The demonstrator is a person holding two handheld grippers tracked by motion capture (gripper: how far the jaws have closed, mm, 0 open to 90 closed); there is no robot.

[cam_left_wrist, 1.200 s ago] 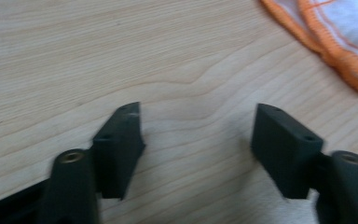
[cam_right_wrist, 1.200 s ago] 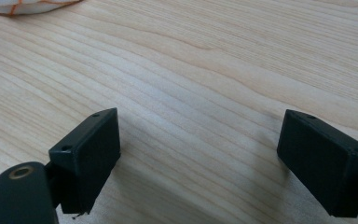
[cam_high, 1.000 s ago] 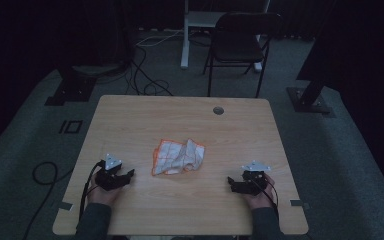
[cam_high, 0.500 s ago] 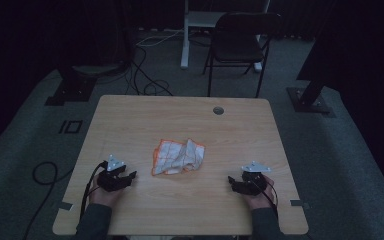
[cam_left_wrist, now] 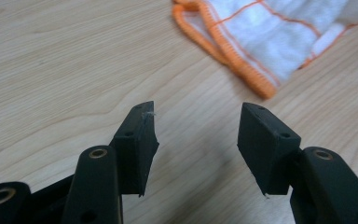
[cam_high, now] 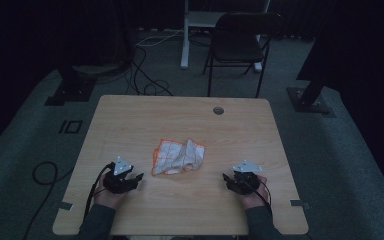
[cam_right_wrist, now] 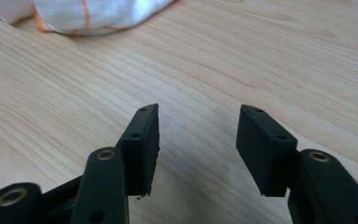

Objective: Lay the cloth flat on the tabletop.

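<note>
White, orange-edged cloth [cam_high: 178, 157] lies crumpled mid-tabletop [cam_high: 130, 115] between two wide, empty claws, left claw [cam_high: 136, 178] and right claw [cam_high: 227, 179], the right's jaws just closing slightly; approach stage, next reach for its edges.

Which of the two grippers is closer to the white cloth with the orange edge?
The left gripper: it sits just beside the cloth, near its lower left corner. The right gripper has more bare table between it and the cloth.
</note>
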